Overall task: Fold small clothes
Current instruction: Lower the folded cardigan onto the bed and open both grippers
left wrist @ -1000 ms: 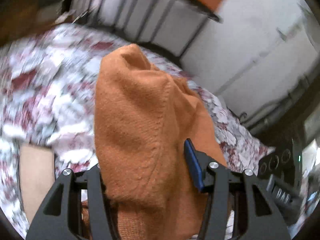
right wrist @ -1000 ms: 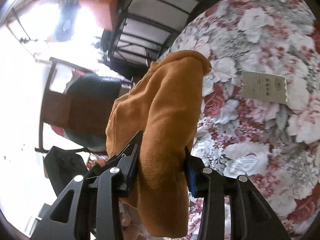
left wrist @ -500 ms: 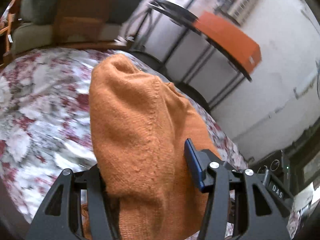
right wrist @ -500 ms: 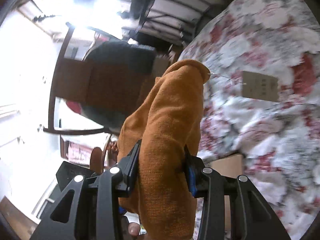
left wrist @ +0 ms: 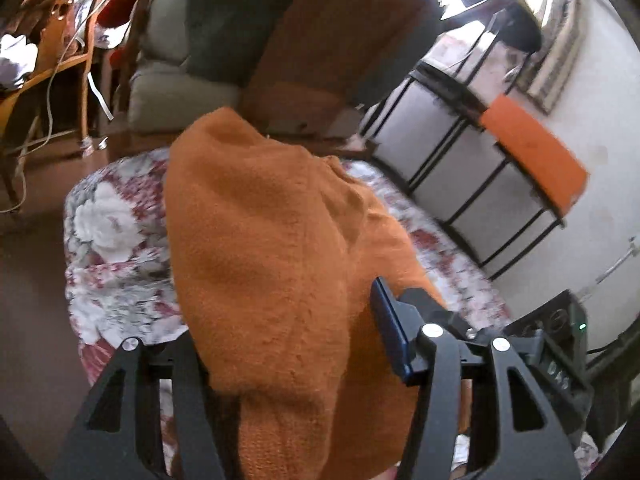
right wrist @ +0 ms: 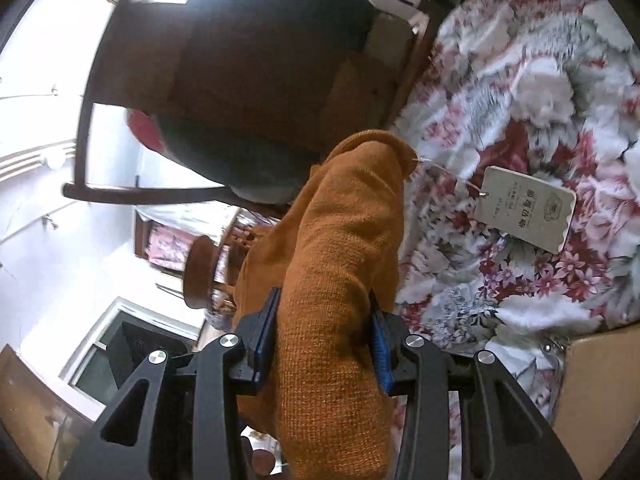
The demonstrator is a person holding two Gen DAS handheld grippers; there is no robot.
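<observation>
Hanging up off the floral cover (left wrist: 116, 240), the orange knit sweater (left wrist: 260, 248) is bunched between both your claws. Your left gripper (left wrist: 288, 344) and right gripper (right wrist: 323, 340) are each clamped on a fold of it. Its paper tag (right wrist: 524, 208) dangles over the flowers, with a dark chair (right wrist: 256, 76) behind.
</observation>
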